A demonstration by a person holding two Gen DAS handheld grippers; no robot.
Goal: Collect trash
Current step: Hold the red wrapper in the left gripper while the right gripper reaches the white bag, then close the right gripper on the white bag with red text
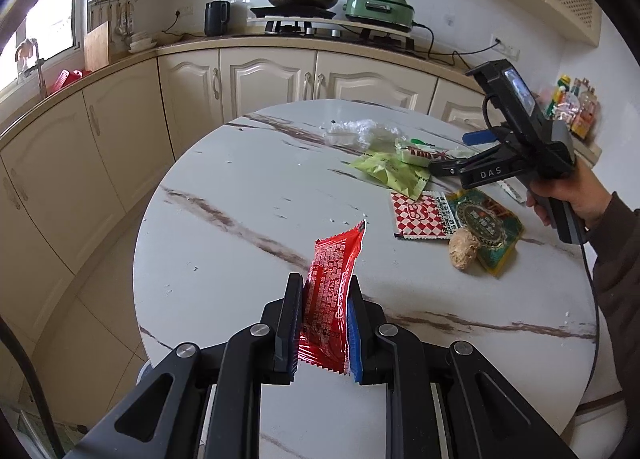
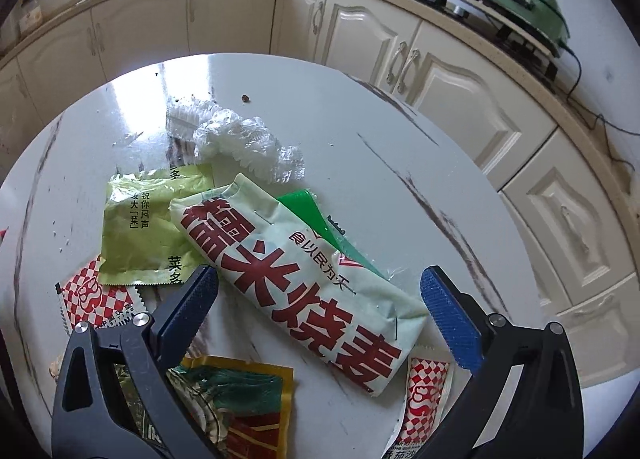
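Clamped in left gripper (image 1: pixel 325 299): light, crinkly red wrapper (image 1: pixel 334 283). Right gripper (image 2: pixel 320 291), fingers apart, straddles soft, probably empty, white packet (image 2: pixel 296 279); pinch mid-body.

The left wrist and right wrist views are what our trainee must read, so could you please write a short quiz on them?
1. True or false: the left tool is shut on the red wrapper.
2. What lies between the open right tool's fingers? A) the pale green bag with red characters B) the crumpled clear plastic C) a spoon
3. Which brown lump lies on the table beside the dark green packet?

Key: 1 true; 2 A; 3 the ginger piece.
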